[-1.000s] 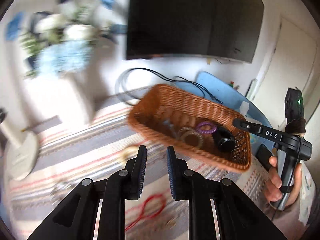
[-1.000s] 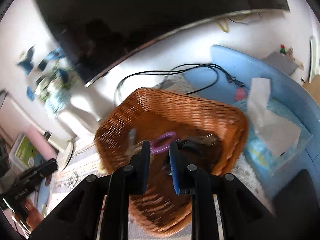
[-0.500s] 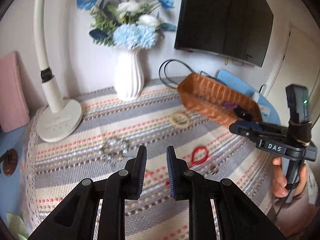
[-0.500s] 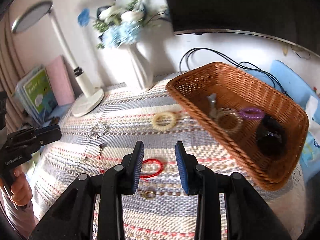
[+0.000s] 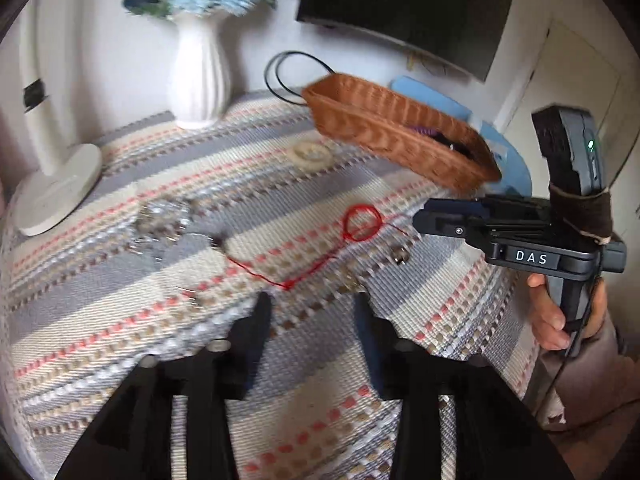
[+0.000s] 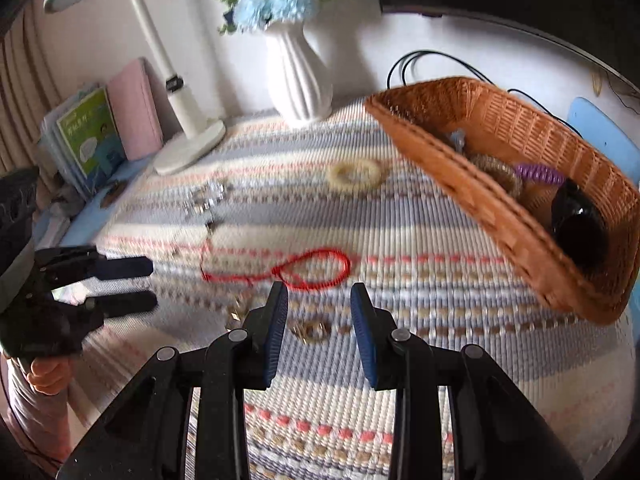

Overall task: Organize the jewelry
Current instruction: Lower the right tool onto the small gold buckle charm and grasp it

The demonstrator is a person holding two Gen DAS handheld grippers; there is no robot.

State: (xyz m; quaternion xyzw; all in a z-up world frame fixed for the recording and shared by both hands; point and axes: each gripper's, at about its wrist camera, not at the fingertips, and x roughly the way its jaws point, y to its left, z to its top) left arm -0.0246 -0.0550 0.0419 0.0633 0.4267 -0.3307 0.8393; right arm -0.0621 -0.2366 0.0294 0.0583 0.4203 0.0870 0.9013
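Striped woven cloth covers the table, and the wicker basket at its far right edge serves as the landmark. From the left wrist view, a red cord bracelet lies on the cloth in front of the basket, a cream ring-shaped band sits just left of the basket's near wall, and a silvery chain lies well left of it. The left gripper hangs over the cloth with its jaws opening and nothing between them.

From the right wrist view, the basket already holds a purple coil, a beige band and a dark object. The right gripper stands partly open and empty, short of the red cord bracelet, with a small gold piece on the cloth between its fingers.

Judging by this, the step is an approach to pick up a loose piece. The next move calls for lowering the pads around thin jewelry lying flat on cloth, then carrying it into the basket.
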